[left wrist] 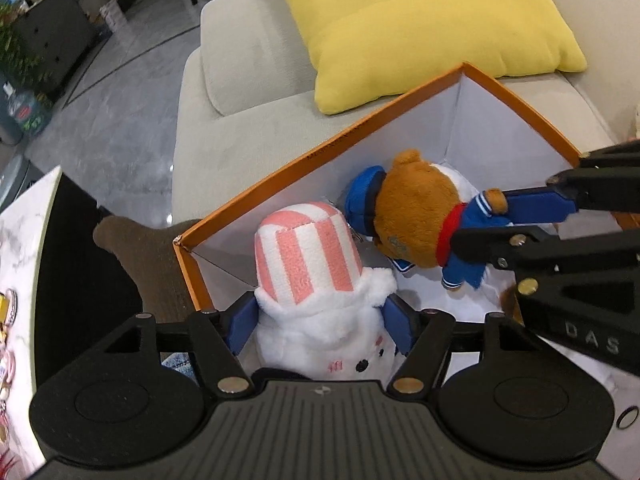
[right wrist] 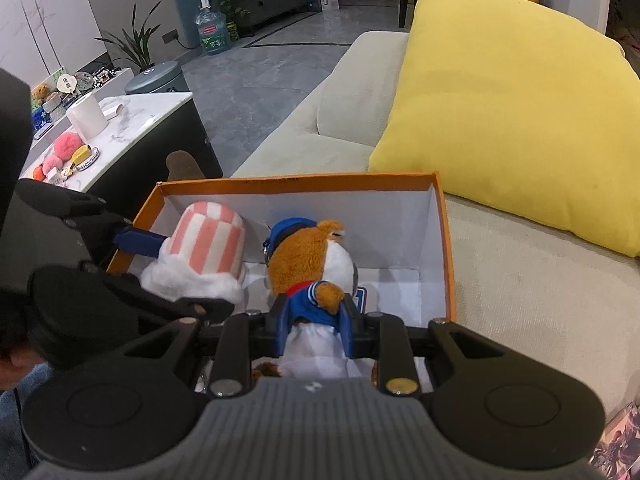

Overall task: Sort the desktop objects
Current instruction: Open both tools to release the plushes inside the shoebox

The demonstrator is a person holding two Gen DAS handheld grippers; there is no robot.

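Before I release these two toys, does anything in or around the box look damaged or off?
One thing: the orange box has a split near-left corner, where the rim edges gape slightly. Otherwise the striped-hat plush and the sailor bear sit inside it, and nothing has spilled.

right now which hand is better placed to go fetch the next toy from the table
Left. The left gripper stands open around the white plush already in the orange box, so it can withdraw. The right gripper is shut on the bear plush.
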